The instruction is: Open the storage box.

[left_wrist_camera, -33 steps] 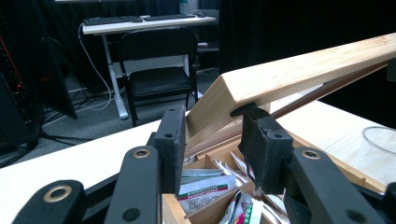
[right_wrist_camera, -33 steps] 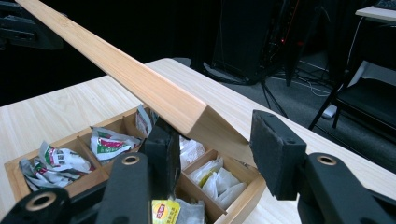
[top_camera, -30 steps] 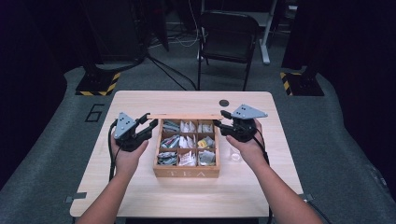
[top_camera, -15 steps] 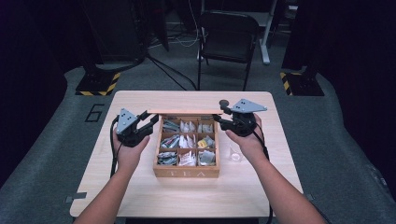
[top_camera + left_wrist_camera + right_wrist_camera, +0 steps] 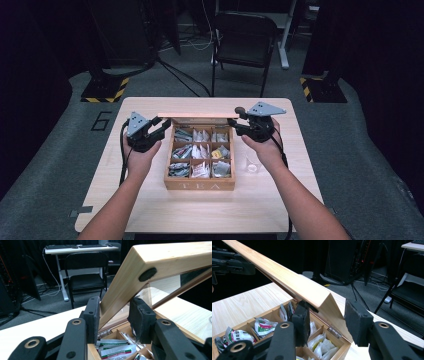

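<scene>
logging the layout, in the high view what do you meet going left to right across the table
left gripper → wooden tea box with its raised lid → right gripper → small clear glass

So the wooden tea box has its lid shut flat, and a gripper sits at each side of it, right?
Not quite. The lid is raised, not shut: both gripper views show it tilted up on its hinge above the tea bags. The rest holds: in the high view the left gripper and right gripper sit at either side of the box.

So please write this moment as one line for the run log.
box: on table, tea bags inside | lid: raised | left gripper: open around lid edge | right gripper: open around lid corner
</scene>
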Available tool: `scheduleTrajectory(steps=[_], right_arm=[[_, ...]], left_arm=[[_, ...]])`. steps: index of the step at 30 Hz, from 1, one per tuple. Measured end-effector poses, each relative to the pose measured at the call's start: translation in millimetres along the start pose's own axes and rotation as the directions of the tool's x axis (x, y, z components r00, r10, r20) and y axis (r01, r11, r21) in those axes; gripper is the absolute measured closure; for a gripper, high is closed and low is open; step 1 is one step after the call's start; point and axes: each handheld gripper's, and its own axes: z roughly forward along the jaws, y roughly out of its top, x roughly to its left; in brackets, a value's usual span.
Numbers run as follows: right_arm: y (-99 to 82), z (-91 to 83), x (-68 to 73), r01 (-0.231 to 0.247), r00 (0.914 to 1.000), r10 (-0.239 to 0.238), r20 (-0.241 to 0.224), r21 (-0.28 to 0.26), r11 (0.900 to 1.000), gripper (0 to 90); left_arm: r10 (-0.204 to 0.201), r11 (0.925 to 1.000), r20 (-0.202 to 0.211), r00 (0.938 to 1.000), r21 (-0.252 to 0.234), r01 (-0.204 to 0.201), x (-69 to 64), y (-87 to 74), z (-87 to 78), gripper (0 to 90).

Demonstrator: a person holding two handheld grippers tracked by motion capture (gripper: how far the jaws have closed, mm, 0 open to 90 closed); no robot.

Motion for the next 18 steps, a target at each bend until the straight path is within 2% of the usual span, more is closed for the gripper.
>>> scheduleTrajectory(steps=[7,18], right_arm=[[4.0,2.8,-3.0,0.008,1.0,-0.008,0.003,-0.002,1.0,56.0],[9.1,7.2,-7.9,-0.016,0.9999,0.016,0.001,0.001,0.9999,55.7]], left_arm=[[0.014,0.9997,0.001,0.9999,0.021,-0.014,2.3,5.5,2.7,62.1],[-0.006,0.9994,0.017,0.9998,0.034,0.006,8.4,13.0,8.7,62.1]])
